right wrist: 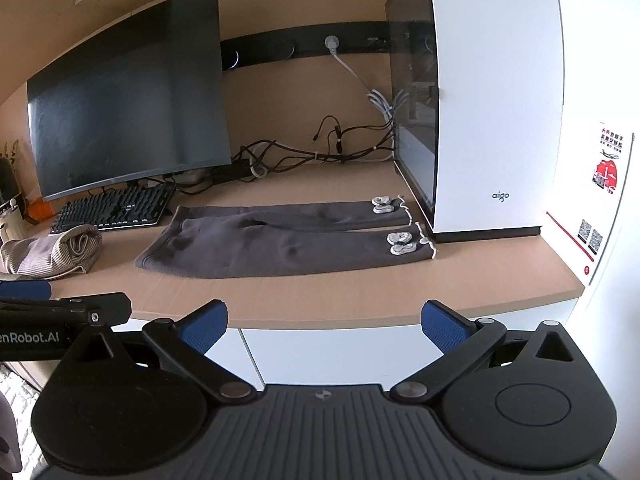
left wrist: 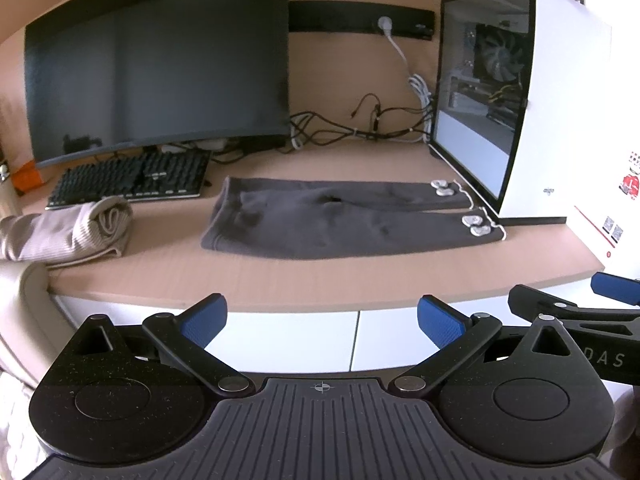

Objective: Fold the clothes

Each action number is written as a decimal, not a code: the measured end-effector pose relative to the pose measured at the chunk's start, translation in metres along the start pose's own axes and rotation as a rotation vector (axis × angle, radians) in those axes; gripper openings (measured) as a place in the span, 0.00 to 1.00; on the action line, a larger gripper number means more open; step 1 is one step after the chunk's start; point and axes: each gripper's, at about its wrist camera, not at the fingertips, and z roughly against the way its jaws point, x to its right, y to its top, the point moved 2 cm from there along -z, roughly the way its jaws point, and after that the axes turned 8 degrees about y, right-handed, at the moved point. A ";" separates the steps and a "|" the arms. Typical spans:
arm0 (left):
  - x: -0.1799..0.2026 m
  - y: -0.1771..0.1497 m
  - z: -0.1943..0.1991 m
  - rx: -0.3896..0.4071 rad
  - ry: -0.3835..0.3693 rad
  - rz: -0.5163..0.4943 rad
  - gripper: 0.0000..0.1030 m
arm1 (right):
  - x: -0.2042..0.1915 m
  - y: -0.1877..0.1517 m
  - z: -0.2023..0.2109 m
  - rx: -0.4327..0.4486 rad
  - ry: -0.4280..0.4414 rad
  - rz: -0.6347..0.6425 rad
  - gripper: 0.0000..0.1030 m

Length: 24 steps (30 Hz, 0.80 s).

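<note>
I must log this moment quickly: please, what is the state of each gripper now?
Left gripper: open, holding nothing, short of the desk edge.
Right gripper: open, holding nothing; the grey trousers lie untouched on the desk.

The white computer tower case (right wrist: 496, 120) with a dark glass side carries the small grey brand "aigo" low on its front face. The black arm of the left tongs (right wrist: 52, 320), seen from the right wrist, reads "enRobot.AI" in white, cut off at the frame edge. The black arm of the right tongs (left wrist: 580, 316), seen from the left wrist, shows the faint letters "DAS".
</note>
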 end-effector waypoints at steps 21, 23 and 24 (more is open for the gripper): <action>-0.001 -0.001 -0.005 -0.021 -0.010 -0.004 1.00 | 0.001 0.001 -0.006 -0.019 -0.006 -0.011 1.00; -0.001 -0.001 -0.006 -0.028 -0.009 -0.002 1.00 | 0.002 0.002 -0.005 -0.012 -0.005 -0.011 1.00; -0.001 -0.001 -0.007 -0.033 -0.009 -0.001 1.00 | 0.002 0.002 -0.005 -0.009 -0.003 -0.012 1.00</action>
